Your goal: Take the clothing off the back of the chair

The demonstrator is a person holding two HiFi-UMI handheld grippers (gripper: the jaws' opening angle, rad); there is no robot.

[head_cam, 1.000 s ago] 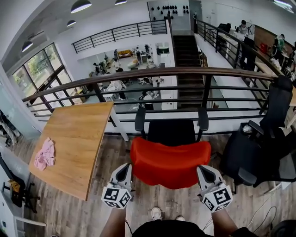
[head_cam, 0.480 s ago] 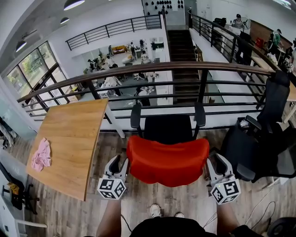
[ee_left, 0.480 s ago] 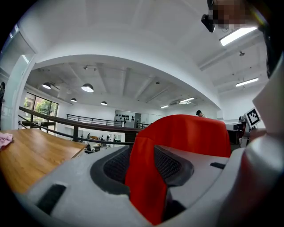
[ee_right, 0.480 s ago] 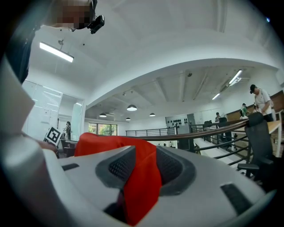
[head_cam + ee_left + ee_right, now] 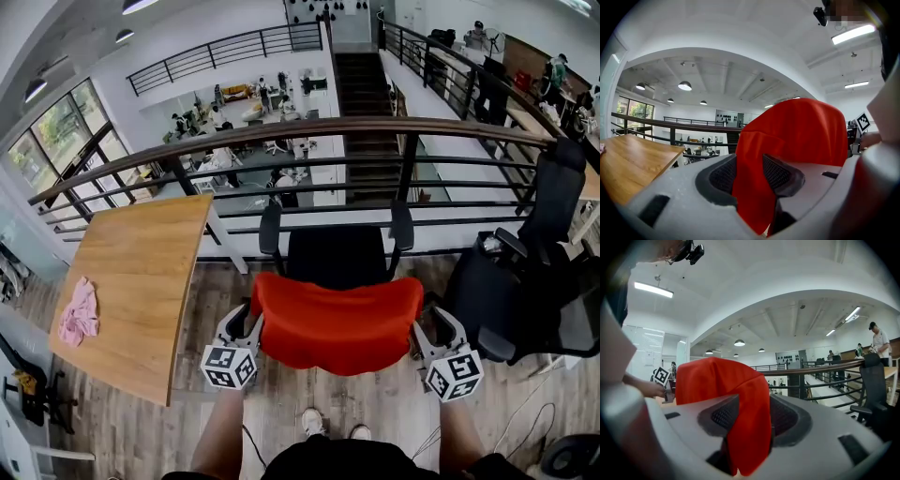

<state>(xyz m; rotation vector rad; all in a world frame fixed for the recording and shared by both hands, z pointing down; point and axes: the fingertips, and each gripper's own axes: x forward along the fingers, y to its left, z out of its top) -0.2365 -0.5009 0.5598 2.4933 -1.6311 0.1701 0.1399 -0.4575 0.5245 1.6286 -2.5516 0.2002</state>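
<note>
A red garment [image 5: 337, 323] hangs over the back of a black office chair [image 5: 339, 258] straight in front of me. My left gripper [image 5: 246, 323] is at the garment's left edge and stands open; in the left gripper view a fold of red garment [image 5: 797, 136] hangs between the jaws of the left gripper [image 5: 750, 178], and the pads do not press on it. At the right edge is my right gripper [image 5: 429, 328], its jaws opening; in the right gripper view a fold of red garment [image 5: 722, 380] hangs loose between the jaws of the right gripper [image 5: 750, 420].
To the left stands a wooden table [image 5: 141, 272] with a pink cloth [image 5: 78, 314] on it. A metal railing [image 5: 309, 131] runs behind the chair. More black chairs [image 5: 525, 291] crowd the right side. The person's shoes [image 5: 317, 424] are on the wood floor below.
Both grippers were shut below the garment's lower corners. They have opened and moved in along its side edges, so that cloth now lies between each pair of jaws.
</note>
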